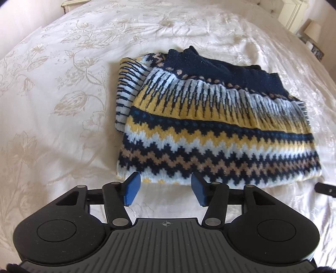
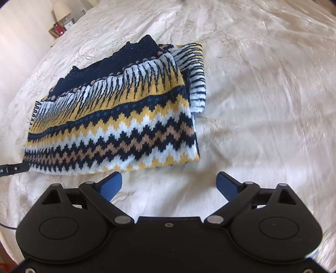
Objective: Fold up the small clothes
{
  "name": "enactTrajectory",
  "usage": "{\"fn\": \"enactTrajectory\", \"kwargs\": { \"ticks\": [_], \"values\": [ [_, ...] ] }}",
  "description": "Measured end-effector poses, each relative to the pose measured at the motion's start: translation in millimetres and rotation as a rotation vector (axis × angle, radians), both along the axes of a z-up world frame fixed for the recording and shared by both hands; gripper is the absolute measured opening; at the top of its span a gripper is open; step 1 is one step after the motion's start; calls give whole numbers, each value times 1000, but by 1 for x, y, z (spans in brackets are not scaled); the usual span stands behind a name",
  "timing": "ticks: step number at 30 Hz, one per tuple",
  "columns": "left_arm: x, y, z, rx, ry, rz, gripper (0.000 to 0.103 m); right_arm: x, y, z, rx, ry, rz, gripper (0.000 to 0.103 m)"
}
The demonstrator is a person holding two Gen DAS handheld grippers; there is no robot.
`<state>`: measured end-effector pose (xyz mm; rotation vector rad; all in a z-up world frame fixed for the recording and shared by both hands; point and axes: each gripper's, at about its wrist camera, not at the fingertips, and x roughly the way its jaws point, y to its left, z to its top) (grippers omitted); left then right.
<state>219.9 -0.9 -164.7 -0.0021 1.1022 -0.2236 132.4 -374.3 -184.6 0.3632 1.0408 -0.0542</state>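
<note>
A small knitted sweater [image 1: 210,126] with navy, yellow, pale blue and tan zigzag bands lies folded on the bed. It also shows in the right wrist view [image 2: 117,119]. A sleeve part sticks out at its left side [image 1: 126,92], seen at the right in the right wrist view [image 2: 195,71]. My left gripper [image 1: 164,190] is open and empty, just in front of the sweater's near edge. My right gripper [image 2: 170,184] is open and empty, in front of the sweater's near right corner.
The cream floral bedspread [image 1: 52,94] covers the whole bed. A bedside table with a lamp [image 2: 61,10] and small items stands beyond the bed's far edge. A black piece of the other gripper [image 2: 12,169] shows by the sweater's left corner.
</note>
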Motion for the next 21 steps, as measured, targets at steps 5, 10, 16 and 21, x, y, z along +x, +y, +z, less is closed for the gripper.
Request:
{"fn": "enactTrajectory", "kwargs": {
  "ticks": [5,10,16,21],
  "values": [
    [-10,-7,8,-32,-7,10,67,-12,-1,0,52,-12,-21,102],
    [-8,-19,16,-43,-16,21,68,-19,-5,0,80,-19,-22,102],
    [12,-42,26,-47,-40,7,68,-22,-13,3,135,-43,-34,102],
    [32,-64,28,-50,-48,-20,68,-18,-22,3,176,-52,-54,102]
  ]
}}
